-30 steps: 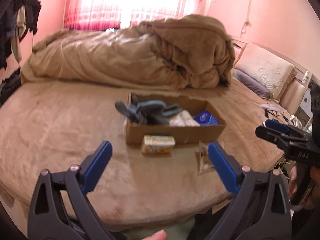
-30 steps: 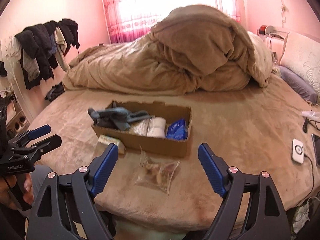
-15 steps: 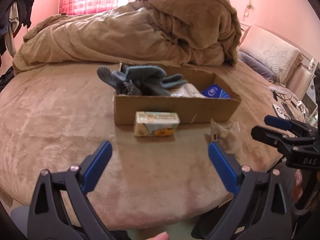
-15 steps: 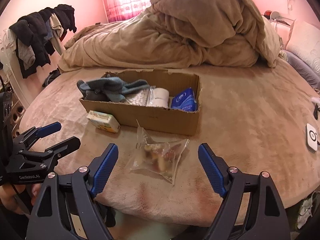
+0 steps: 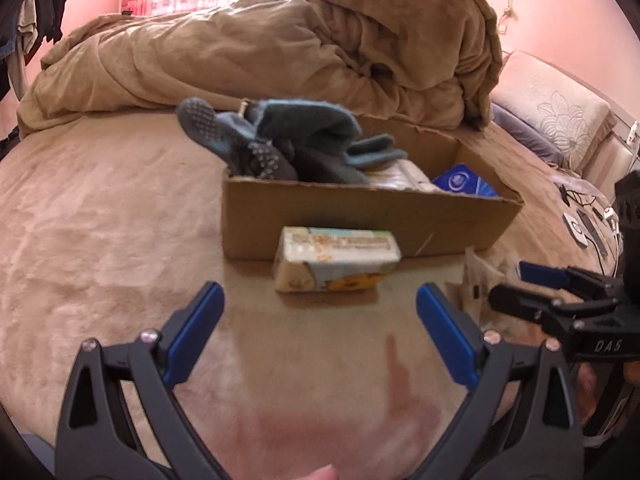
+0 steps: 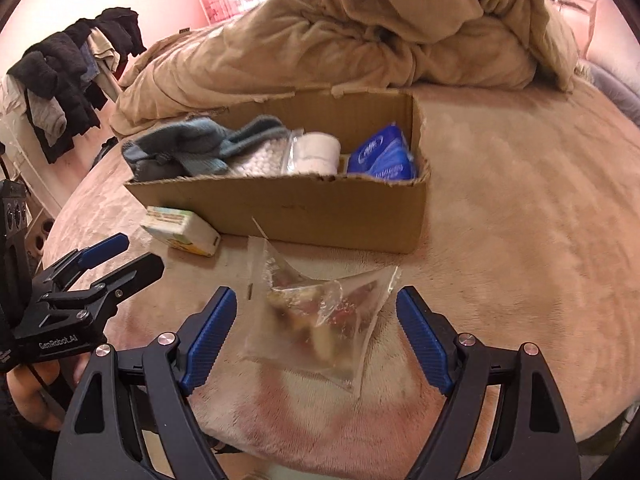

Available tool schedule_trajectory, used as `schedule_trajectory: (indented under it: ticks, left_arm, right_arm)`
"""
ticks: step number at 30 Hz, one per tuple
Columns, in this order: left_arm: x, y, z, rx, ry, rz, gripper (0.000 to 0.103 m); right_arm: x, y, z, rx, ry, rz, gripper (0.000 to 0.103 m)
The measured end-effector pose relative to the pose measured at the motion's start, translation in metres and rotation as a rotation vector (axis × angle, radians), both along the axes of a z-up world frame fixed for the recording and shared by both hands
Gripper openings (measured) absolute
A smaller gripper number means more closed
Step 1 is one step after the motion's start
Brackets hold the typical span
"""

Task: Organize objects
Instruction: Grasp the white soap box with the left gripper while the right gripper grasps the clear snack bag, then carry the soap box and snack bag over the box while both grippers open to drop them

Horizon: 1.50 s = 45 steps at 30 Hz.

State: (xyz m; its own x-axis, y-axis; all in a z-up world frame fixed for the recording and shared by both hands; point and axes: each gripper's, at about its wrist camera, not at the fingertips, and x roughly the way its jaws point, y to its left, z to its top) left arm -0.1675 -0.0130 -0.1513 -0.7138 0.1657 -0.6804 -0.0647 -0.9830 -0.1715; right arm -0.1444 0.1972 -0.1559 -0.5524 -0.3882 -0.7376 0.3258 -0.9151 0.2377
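- Between the spread fingers of the right gripper lies a clear plastic bag of small items, flat on the bed; the blue pads do not touch it.
- Left gripper: fingers wide apart, holding nothing, aimed at a small carton just ahead on the bed.
- Carton: on its side, right against the front wall of a cardboard box.
- Box contents, left to right: grey-blue socks, a white roll, a blue packet.
- Behind the box: a heaped tan blanket.
- Far left, right-wrist view: dark clothes hanging.
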Motion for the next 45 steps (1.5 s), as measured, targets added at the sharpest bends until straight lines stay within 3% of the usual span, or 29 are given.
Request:
schedule_trajectory:
  ticks: [6,8,10,13,14,18,33,45]
  left_arm:
    - [-0.022,0.014,-0.008,-0.036,0.002,-0.018,0.098]
    - [-0.028,0.018,-0.013,-0.046,-0.005,-0.020,0.098]
    - [-0.031,0.021,-0.017,-0.055,-0.011,-0.015,0.097]
    - [-0.030,0.019,-0.022,-0.054,-0.015,-0.001,0.081]
    - [-0.030,0.018,-0.023,-0.053,-0.018,0.004,0.070]
    - [-0.024,0.012,-0.019,-0.018,0.000,0.008,0.069]
    - [0.028,0.019,0.027,-0.016,-0.010,-0.020,0.069]
    - [0.055,0.020,0.088,-0.019,0.082,-0.045,0.069]
  right_arm:
    - [-0.011,0.002,-0.018,-0.021,-0.038,0.011,0.084]
    - [-0.011,0.003,-0.021,-0.024,-0.027,0.019,0.081]
    - [-0.010,0.004,-0.022,-0.023,-0.015,0.026,0.072]
    - [-0.006,0.004,-0.022,-0.025,0.004,0.037,0.066]
    - [-0.004,0.004,-0.023,-0.021,0.011,0.039,0.065]
    - [0.000,0.003,-0.023,-0.017,0.022,0.043,0.061]
    - [0.026,0.011,-0.001,0.000,0.028,-0.016,0.059]
    - [0.049,0.026,0.065,-0.016,0.144,-0.047,0.059]
